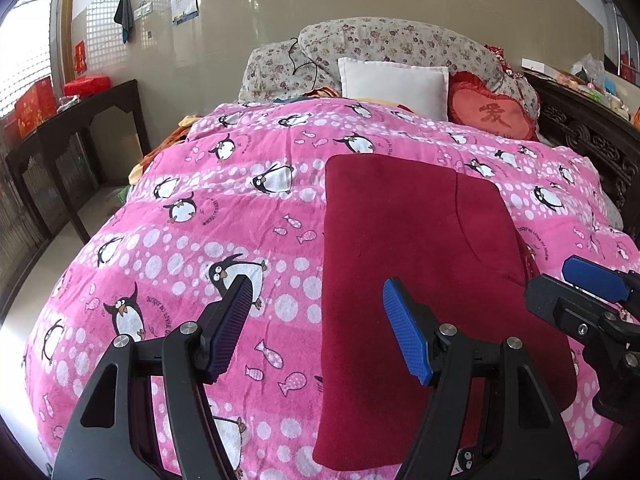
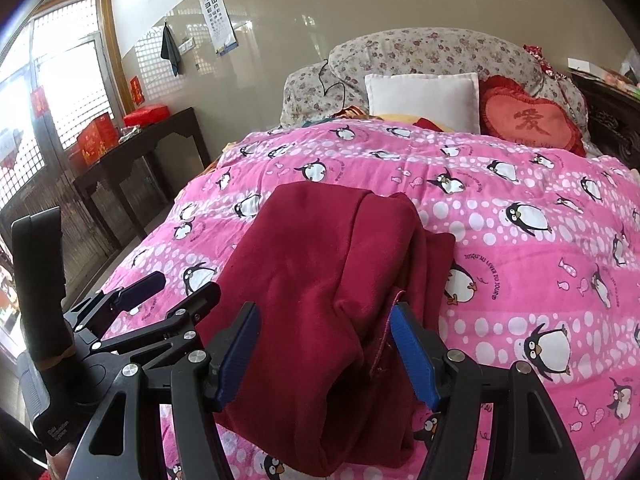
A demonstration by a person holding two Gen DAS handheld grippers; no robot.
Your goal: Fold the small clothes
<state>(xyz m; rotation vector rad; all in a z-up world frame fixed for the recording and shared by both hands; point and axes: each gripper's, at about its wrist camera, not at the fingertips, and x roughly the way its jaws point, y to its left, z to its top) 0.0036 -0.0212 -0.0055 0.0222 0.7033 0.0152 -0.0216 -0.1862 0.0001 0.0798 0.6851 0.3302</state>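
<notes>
Lengthwise, folded maroon garment (image 1: 420,264) lies on penguin quilt (image 1: 200,208), pointing toward pillows.

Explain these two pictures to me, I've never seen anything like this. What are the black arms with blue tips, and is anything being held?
They are two hand-held grippers, each with a camera looking along its fingers. One picture is from the left gripper, the other from the right gripper. Both hang over a bed with a pink penguin blanket, where a dark red garment lies partly folded. Both grippers are open and hold nothing. Pillows sit at the far end.
</notes>
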